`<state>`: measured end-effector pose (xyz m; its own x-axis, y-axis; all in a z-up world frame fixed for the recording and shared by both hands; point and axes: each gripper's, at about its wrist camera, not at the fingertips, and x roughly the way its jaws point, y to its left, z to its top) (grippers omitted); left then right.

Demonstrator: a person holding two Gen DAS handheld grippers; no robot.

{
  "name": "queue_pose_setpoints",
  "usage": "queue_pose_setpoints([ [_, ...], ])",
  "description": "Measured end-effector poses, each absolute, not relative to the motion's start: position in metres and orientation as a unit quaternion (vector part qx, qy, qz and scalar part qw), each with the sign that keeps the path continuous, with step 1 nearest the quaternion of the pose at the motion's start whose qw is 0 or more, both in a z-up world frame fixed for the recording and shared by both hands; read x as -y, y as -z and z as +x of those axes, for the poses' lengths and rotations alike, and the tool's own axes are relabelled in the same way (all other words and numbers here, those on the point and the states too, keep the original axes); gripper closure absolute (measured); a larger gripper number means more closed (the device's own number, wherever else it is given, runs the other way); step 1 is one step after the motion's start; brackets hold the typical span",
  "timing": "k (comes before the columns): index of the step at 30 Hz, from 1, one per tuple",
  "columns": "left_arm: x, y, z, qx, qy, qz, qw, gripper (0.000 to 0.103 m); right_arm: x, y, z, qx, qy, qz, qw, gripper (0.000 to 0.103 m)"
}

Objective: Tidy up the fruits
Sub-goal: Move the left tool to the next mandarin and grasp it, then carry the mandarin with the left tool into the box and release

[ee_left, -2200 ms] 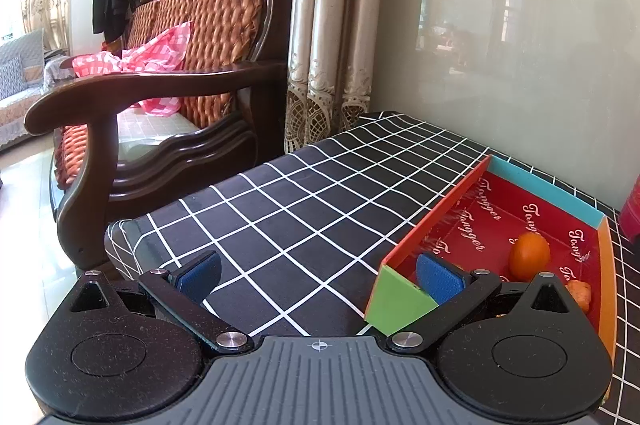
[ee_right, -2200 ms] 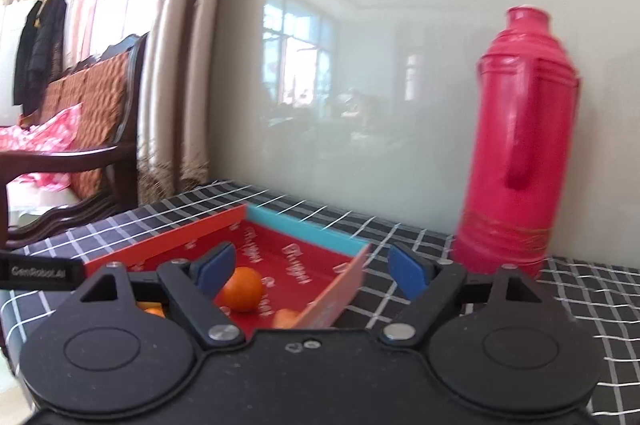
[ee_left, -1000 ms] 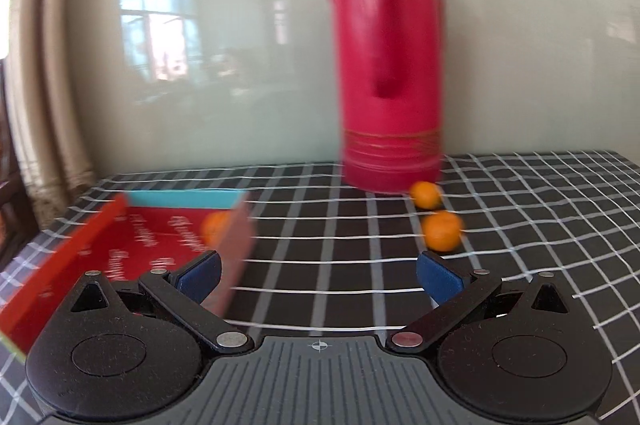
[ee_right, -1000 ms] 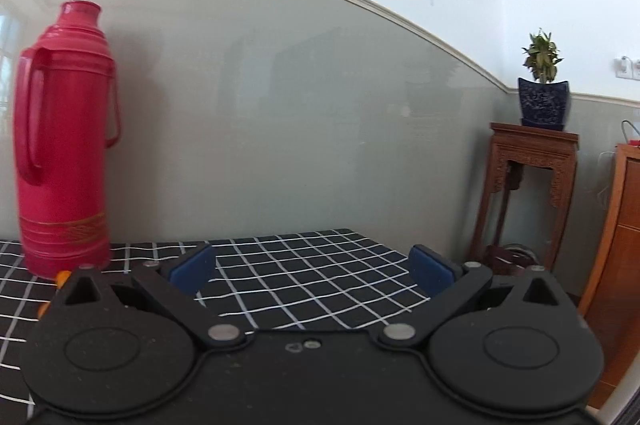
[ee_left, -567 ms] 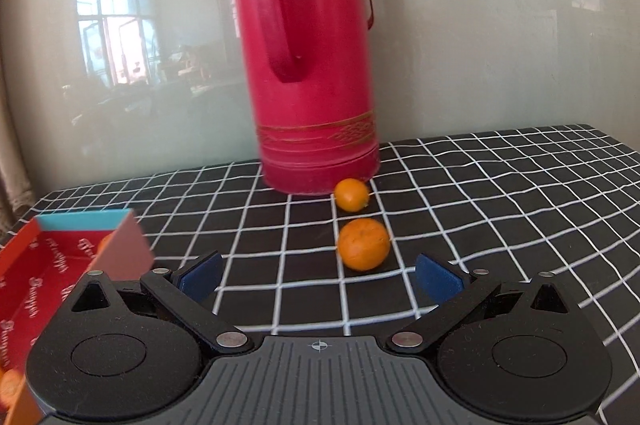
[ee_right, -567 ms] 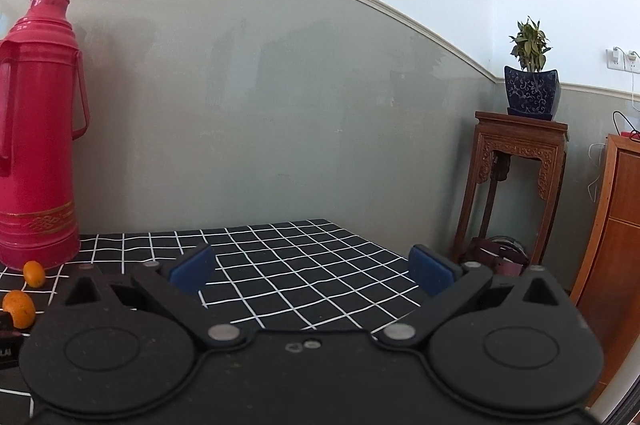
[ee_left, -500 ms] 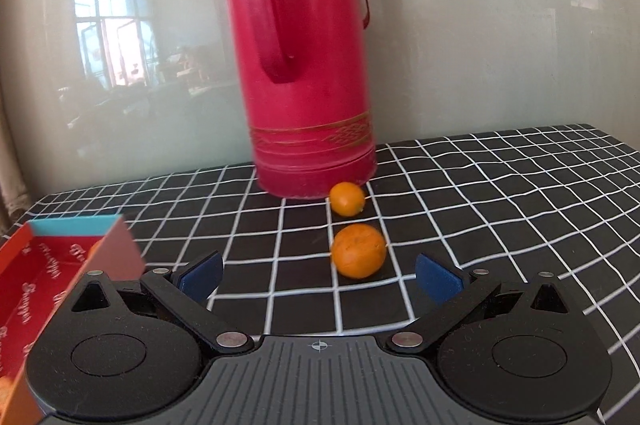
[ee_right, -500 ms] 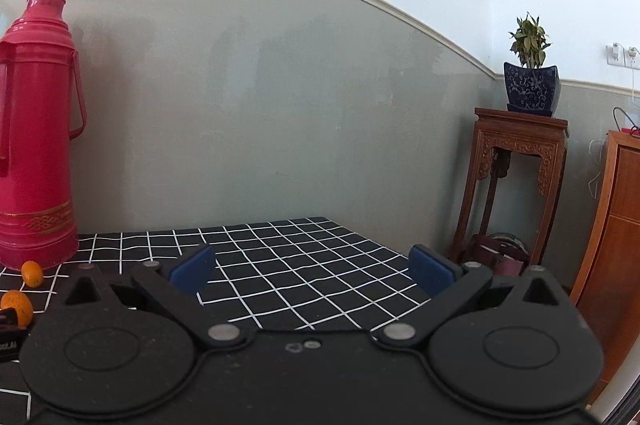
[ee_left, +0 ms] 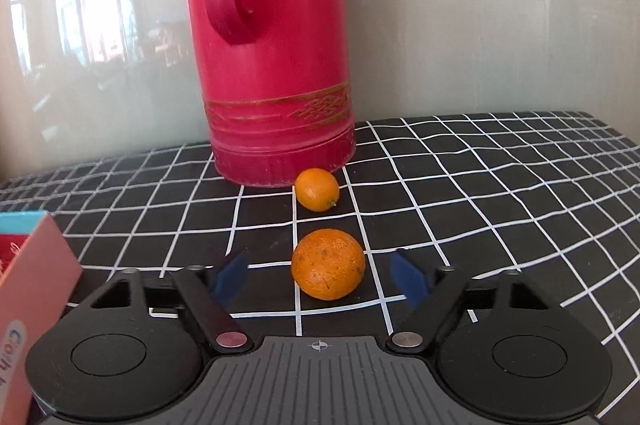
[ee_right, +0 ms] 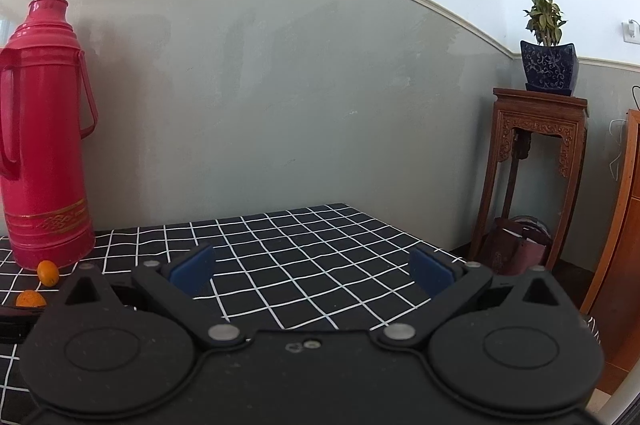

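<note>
Left gripper point(ee_left: 320, 275) closing around, not yet touching, orange point(ee_left: 328, 263) on checked tablecloth point(ee_left: 480, 185); kumquat point(ee_left: 317, 189) beyond, against red thermos point(ee_left: 272, 65); right gripper point(ee_right: 312, 271) spread, empty.

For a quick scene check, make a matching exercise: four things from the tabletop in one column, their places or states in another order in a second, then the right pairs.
Things:
1. larger orange
2. kumquat
3. red thermos
4. left claw

Places or states:
A. stands upright by the wall
B. lies right at the thermos base
C. closing, pads not yet touching fruit
D. sits between the blue pads

Pairs: 1-D, 2-B, 3-A, 4-C
</note>
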<state>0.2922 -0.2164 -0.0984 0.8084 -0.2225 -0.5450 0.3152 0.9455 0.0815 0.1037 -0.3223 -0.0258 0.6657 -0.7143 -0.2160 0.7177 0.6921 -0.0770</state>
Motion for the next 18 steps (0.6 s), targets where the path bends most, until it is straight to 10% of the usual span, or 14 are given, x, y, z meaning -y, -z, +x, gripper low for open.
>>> queue_pose_setpoints([
  [4,0.216,0.101,0.295,-0.288,0.146,0.081,0.943,0.057,0.321,0.026,0.104,-0.117,0.39,0.009,0.913,0.006],
  [18,0.215,0.097,0.283,-0.281,0.141,0.082,0.946,0.063,0.318,0.024,0.103,-0.112,0.392,0.007,0.913,0.006],
])
